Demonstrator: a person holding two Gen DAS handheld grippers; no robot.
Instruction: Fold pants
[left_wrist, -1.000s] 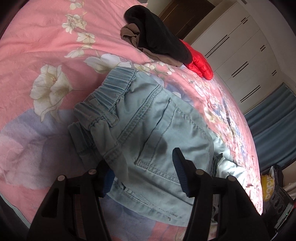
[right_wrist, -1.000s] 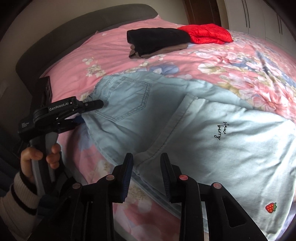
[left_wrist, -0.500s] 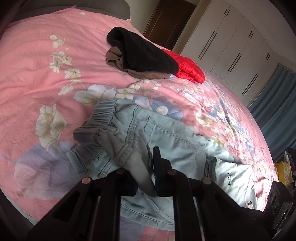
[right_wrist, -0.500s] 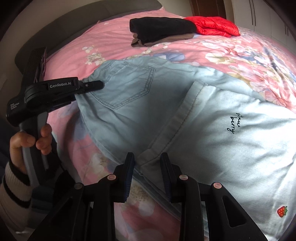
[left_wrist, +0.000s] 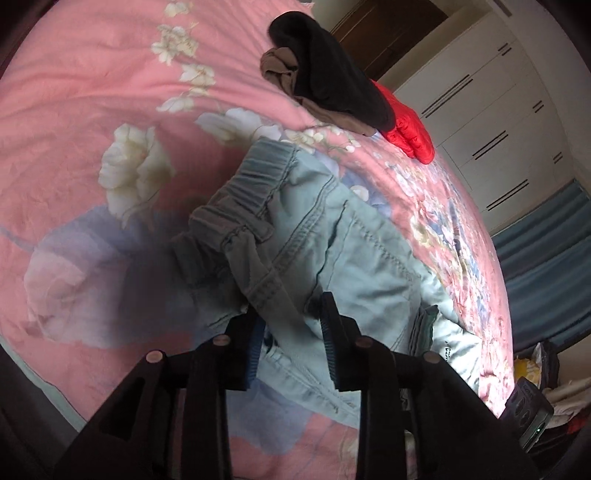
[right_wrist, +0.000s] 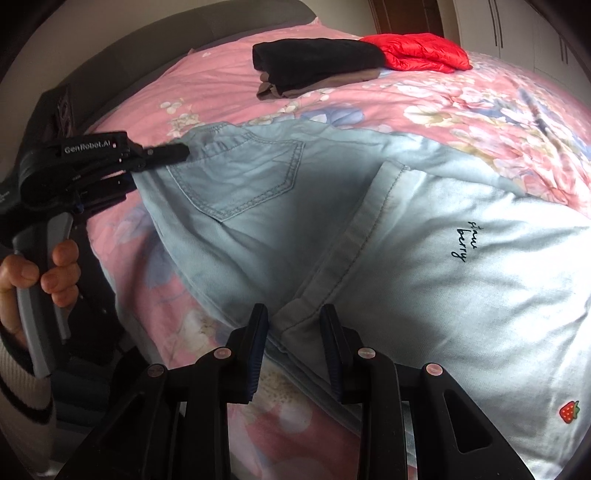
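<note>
Pale blue denim pants (right_wrist: 369, 229) lie spread on the bed, back side up: stitched back pocket showing, elastic waistband (left_wrist: 255, 184) bunched and partly lifted. One leg has dark script embroidery + small red strawberry near the hem.

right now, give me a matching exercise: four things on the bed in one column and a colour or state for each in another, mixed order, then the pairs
Things:
1. pants
2. puffer jacket
3. folded garment
4. bedspread

Descriptions:
A. black, lying on a brown piece
B. pink with flowers
C. light blue denim, strawberry patch
D. bright red

Pairs: 1-C, 2-D, 3-A, 4-B
</note>
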